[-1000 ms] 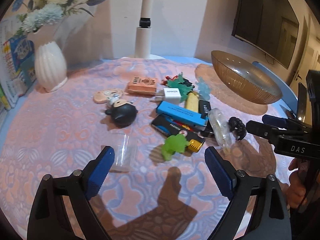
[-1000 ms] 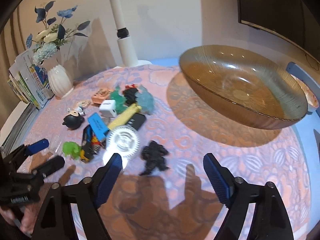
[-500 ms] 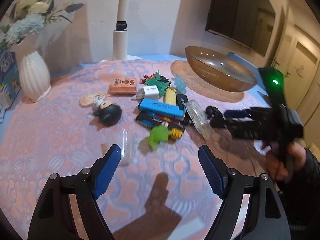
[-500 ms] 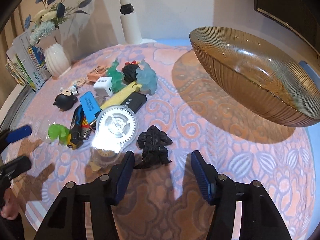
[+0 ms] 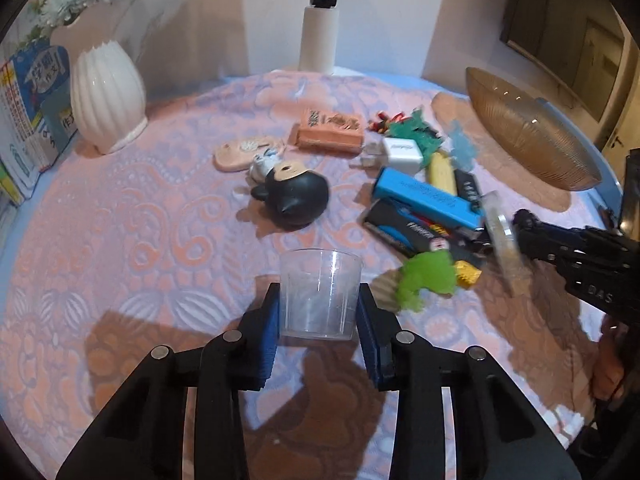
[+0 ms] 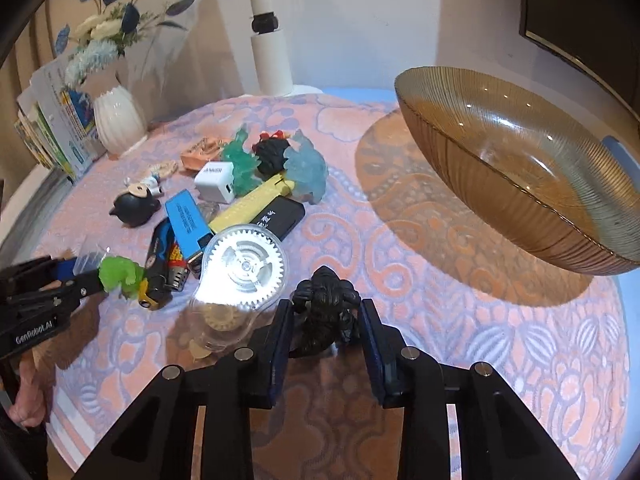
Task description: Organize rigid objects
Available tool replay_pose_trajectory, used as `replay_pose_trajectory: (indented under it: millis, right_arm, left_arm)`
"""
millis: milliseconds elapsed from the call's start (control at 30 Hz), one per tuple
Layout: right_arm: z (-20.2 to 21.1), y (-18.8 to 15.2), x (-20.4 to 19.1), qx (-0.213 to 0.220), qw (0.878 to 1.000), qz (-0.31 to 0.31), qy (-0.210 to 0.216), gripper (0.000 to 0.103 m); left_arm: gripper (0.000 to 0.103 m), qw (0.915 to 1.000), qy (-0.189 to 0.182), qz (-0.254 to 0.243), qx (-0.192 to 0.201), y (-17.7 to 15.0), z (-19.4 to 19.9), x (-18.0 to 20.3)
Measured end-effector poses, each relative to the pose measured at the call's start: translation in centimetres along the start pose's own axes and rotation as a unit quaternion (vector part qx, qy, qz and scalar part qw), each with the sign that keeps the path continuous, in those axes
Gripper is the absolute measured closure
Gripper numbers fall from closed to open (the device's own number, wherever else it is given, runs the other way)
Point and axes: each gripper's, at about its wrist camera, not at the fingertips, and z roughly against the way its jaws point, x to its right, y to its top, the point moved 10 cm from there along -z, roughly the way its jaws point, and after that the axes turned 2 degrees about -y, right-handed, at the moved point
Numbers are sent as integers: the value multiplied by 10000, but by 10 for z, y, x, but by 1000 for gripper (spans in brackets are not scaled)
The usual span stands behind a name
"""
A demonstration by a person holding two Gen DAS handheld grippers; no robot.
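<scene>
My left gripper (image 5: 319, 312) is shut on a clear plastic cup (image 5: 320, 292), upright on the patterned cloth. My right gripper (image 6: 325, 316) is shut on a black gorilla figure (image 6: 326, 308) standing on the cloth. It also shows in the left wrist view (image 5: 524, 222) at the right. A pile of small objects lies beyond: a green frog toy (image 5: 428, 276), a blue box (image 5: 428, 198), a clear tape dispenser with a gear wheel (image 6: 240, 276), a black round doll (image 5: 296, 196), a white charger (image 6: 214, 180). A ribbed amber glass bowl (image 6: 520, 176) stands at the right.
A white ribbed vase (image 5: 106, 96) with flowers and a stack of books (image 5: 24, 120) stand at the far left. A white lamp post (image 5: 320, 28) rises at the back. A dark screen (image 6: 580, 12) hangs on the right wall.
Both grippers went from wide open to closed: the left moved forward and closed on the clear cup, the right advanced and closed on the black gorilla figure.
</scene>
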Motion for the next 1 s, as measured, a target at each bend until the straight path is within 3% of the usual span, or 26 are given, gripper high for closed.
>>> replay_pose_trajectory:
  millis: [133,233,367,600,700,867,900,967,1000]
  right_arm:
    - [18,8,9,265,9993,-222,160,71]
    - [46,23,16,609,9977,-261,118,71]
    - [86,50,57,1106,9916,-547,-401,71]
    - [90,54,142,798,9825,-1383,-965,71]
    - [82,52,149,651,9846,-1304,-966,71]
    - [73,52,154,538,9860,-1217,-1002,72]
    - [71,53,156,518,9859,-1223,-1017,71]
    - [73,51,160,484,9855,-1226,-1071,67]
    - [77,50,162,537,9847,-1246,-1098,64]
  left_arm:
    - [71,9990,-130,-76,415,13,26,15]
    - [71,9958,-445,-164,786,37,45,42]
    - [71,9894,-792,-527,1094,76,57,103]
    - [71,9853,-1166,-955,809,116,13,205]
    - [71,9846,-1347,-929,616,120,-9,227]
    - [70,9836,-1289,-1120,580,123,-22,246]
    - [68,9837,-1254,-1144,586,124,-24,247]
    - [34,9842,-1166,-1206,558,124,-25,248]
    - [31,9845,-1103,-1223,609,123,-22,245]
